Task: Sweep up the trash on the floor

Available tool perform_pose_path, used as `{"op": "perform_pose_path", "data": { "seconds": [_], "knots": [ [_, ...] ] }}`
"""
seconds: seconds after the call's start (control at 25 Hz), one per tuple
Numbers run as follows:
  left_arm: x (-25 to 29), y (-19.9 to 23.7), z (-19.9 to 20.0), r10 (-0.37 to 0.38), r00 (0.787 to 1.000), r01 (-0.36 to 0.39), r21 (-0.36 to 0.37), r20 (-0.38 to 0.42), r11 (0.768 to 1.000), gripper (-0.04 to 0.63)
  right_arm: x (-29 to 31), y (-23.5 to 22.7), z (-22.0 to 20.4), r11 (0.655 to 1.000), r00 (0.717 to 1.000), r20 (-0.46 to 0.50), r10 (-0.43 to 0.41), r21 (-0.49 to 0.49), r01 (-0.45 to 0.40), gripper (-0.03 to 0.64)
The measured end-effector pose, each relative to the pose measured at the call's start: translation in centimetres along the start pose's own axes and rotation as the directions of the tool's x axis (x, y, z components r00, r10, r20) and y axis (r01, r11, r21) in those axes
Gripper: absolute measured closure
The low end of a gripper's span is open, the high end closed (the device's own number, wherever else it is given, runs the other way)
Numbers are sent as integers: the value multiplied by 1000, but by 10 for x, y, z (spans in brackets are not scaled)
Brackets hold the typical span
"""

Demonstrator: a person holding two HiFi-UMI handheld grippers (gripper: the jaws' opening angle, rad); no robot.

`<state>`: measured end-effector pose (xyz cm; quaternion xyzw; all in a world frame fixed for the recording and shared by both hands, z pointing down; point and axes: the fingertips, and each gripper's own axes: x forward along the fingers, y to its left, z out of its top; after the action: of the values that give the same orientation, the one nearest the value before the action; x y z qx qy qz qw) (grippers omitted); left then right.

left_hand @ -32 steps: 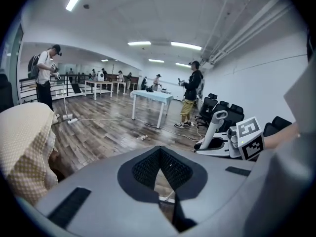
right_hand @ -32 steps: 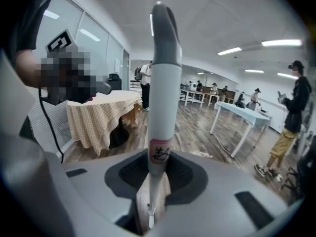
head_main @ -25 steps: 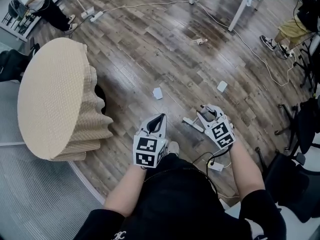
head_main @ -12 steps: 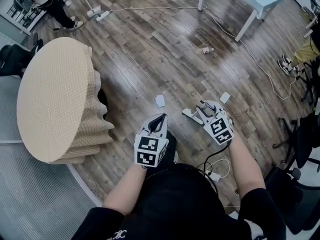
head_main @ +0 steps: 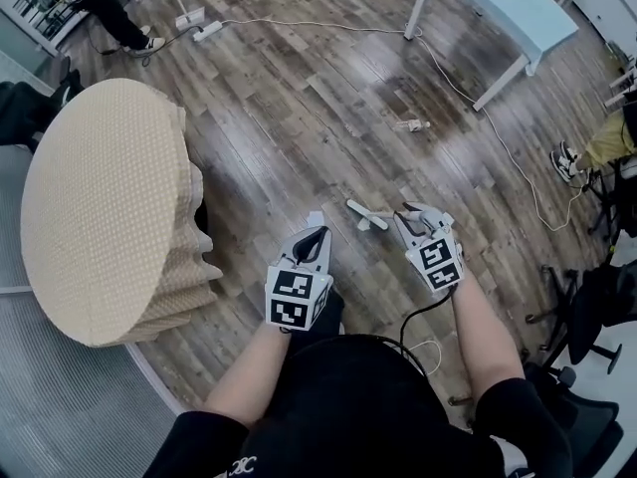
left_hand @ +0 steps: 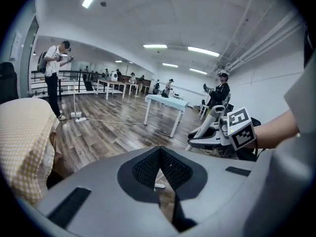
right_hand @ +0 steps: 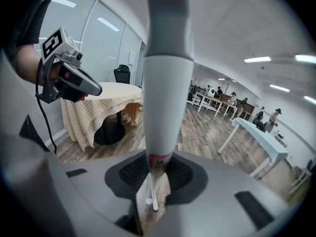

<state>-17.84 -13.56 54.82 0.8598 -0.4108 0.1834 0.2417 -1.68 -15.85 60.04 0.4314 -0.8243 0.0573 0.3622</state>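
Your right gripper (head_main: 415, 219) pinches the broom handle (right_hand: 162, 83), your left gripper's (head_main: 316, 237) jaws are pressed together on nothing, and the paper scrap (head_main: 316, 218) lies just left of the broom head (head_main: 363, 214).

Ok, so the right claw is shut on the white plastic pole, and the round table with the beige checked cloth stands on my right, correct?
Not quite. The right claw is shut on the white plastic pole, but the round table with the beige checked cloth stands on your left, not your right. The head view shows it at the left edge.
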Motion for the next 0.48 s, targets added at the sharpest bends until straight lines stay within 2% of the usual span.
{"op": "perform_pose_path", "data": {
  "seconds": [0.28, 0.48],
  "knots": [
    [-6, 66, 20, 84, 996, -82, -58, 33, 995, 600, 30, 1, 79, 999, 998, 64, 3, 53, -7, 518],
    [-16, 101, 16, 135, 991, -133, -84, 13, 988, 600, 64, 23, 130, 994, 996, 84, 35, 98, -43, 518]
  ]
}}
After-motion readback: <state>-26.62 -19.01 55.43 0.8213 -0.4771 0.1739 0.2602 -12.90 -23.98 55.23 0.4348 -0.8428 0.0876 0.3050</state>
